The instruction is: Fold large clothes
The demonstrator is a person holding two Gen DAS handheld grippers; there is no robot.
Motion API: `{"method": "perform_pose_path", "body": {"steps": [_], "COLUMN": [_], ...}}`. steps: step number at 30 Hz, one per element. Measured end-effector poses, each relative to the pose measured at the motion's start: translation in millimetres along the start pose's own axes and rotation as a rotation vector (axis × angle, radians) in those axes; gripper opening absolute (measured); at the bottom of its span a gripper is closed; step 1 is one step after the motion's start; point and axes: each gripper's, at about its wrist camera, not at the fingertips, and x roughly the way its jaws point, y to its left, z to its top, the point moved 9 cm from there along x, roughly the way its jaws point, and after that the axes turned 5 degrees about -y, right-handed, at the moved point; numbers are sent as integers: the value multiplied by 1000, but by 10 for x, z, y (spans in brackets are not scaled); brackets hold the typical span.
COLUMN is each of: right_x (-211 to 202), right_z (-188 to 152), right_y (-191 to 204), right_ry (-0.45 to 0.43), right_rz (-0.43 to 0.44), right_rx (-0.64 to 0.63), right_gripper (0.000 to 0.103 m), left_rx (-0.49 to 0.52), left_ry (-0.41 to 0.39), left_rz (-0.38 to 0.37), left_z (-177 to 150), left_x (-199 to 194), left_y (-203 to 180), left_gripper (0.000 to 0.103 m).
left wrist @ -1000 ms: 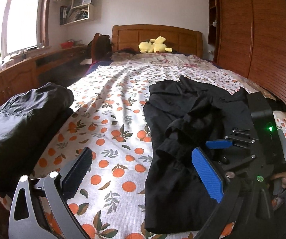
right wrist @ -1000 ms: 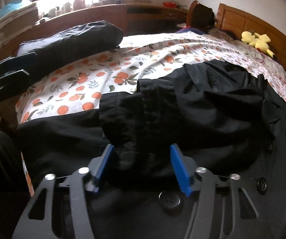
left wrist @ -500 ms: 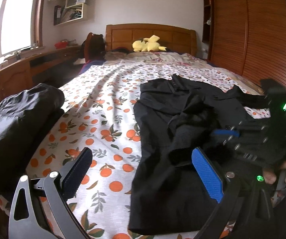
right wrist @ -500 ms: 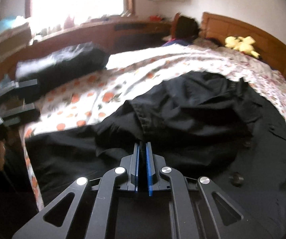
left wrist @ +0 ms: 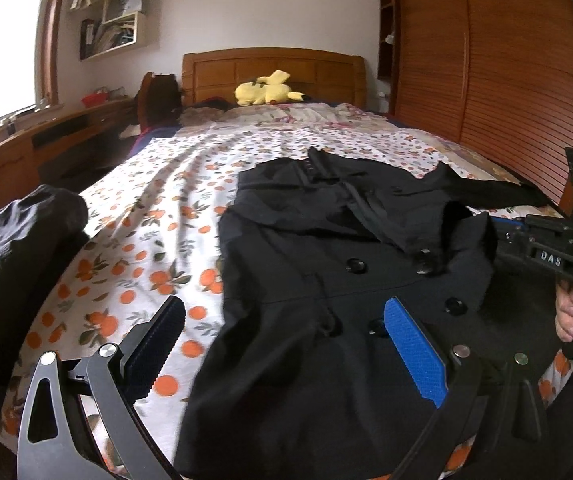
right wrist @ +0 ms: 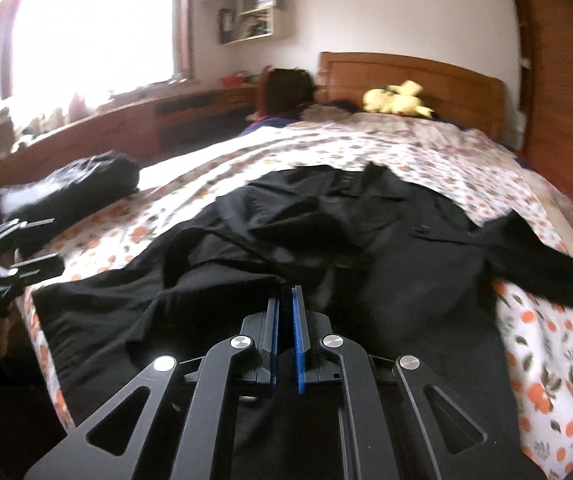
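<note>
We count one black coat [left wrist: 326,288] spread on the bed [left wrist: 174,208], one dark rolled bundle [left wrist: 10,248] at the bed's left edge, one yellow plush [left wrist: 266,90] against the headboard [left wrist: 274,68], and two tools. On the coat we can make out five buttons [left wrist: 356,266], the rest hidden in folds. Our left tool [left wrist: 282,344] hangs over the foot of the bed, near the coat's hem, its fingers spread wide and holding nothing. Our right tool [right wrist: 285,336] sits over the coat on the wardrobe [left wrist: 486,60] side of the bed, its blue pads pressed together on a fold of the black cloth. A second ago that tool stood open around a bunched sleeve; half a second ago it had closed. Since then the heap has been drawn off the coat's front, which now lies flatter with its buttons uncovered, and a sleeve [right wrist: 546,272] trails off towards the wardrobe side.
</note>
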Motion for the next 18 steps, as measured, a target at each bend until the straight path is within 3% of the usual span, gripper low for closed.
{"method": "perform_pose_path", "body": {"steps": [6,9,13,18], "right_x": [3,79,21,-167], "right_z": [-183,-356,-439,-388], "right_y": [-562,-797,-984,-1035], "right_ry": [26,88,91,61], "right_rz": [-100,-187,-190,-238], "right_rx": [73,67,114,82], "right_gripper": [6,6,10,12], "left_rx": [25,40,51,64], "left_ry": [4,9,15,21], "left_rz": [-30,-44,-59,-76], "left_z": [27,21,23,12], "left_x": [109,167,242,327], "left_y": [-299,-425,-579,-727], "left_gripper": [100,100,100,100]}}
